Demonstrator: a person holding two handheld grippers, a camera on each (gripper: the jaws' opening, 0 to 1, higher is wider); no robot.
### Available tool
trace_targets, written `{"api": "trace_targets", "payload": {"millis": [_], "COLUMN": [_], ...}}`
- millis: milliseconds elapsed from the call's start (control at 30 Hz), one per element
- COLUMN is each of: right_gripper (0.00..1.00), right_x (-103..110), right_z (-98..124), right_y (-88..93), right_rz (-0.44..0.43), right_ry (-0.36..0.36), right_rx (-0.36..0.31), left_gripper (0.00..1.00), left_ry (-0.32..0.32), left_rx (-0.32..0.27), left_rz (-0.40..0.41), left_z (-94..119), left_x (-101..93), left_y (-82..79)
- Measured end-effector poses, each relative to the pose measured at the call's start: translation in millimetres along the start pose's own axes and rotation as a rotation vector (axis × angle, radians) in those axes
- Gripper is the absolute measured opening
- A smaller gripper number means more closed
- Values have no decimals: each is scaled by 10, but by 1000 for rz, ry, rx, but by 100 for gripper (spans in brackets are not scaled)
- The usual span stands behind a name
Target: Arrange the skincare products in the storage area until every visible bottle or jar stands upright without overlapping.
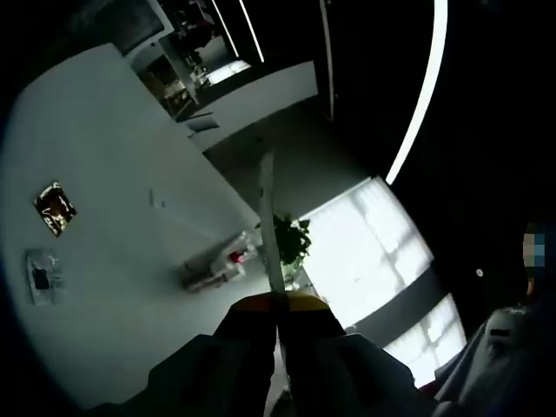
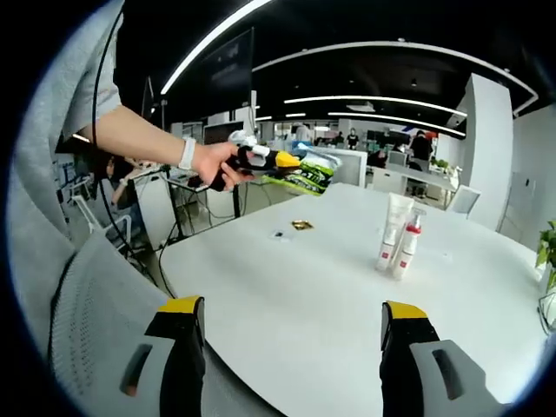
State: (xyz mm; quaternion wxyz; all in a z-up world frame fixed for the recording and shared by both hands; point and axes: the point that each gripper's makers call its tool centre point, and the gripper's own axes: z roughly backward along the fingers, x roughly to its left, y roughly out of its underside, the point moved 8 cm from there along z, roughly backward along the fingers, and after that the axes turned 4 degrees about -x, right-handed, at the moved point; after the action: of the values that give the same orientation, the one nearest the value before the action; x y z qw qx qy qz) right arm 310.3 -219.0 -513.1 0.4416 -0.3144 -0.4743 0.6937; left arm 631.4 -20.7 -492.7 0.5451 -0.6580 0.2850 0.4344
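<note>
Two skincare containers stand upright side by side on the white table (image 2: 287, 278): a white tube (image 2: 393, 228) and a white bottle with a red label (image 2: 407, 248). In the rolled left gripper view they appear as a small pair (image 1: 221, 265). My right gripper (image 2: 291, 311) is open over the table's near edge, well short of them, with nothing between its jaws. A person's hand holds my left gripper (image 2: 291, 163) in the air beyond the table's left side, shut on a green packet (image 2: 309, 178). That packet is seen edge-on as a thin strip (image 1: 271, 226) rising from the shut jaws (image 1: 280, 300).
A small gold sachet (image 2: 301, 225) and a tiny dark item (image 2: 278, 234) lie on the far part of the table; the sachet (image 1: 54, 208) also lies near a clear wrapper (image 1: 42, 278). A potted plant (image 2: 547, 248) stands at the right edge. Desks and people fill the background.
</note>
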Motion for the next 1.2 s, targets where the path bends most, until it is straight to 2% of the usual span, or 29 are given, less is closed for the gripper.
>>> {"api": "trace_targets", "payload": {"millis": [233,567,1033,1200], "right_gripper": [80,78,74,73], "right_x": [-13,-28,-39,-40], "right_z": [-7,-14,-30,-33], "right_y": [20,47,92,111], "right_rz": [1,3,4,6], "right_ry": [6,17,23,23], "right_rx": [15,34,75,88], "left_gripper": [0,0,0,0], "left_ry": [-15,-41,-66,-98], "left_rx": [30,88,181,194], "left_rz": [-11,1,53,74], "left_z": [-226,-484,-932,-1031], "left_x": [173,485,849,1102], "left_y": [-153,-176,59,67]}}
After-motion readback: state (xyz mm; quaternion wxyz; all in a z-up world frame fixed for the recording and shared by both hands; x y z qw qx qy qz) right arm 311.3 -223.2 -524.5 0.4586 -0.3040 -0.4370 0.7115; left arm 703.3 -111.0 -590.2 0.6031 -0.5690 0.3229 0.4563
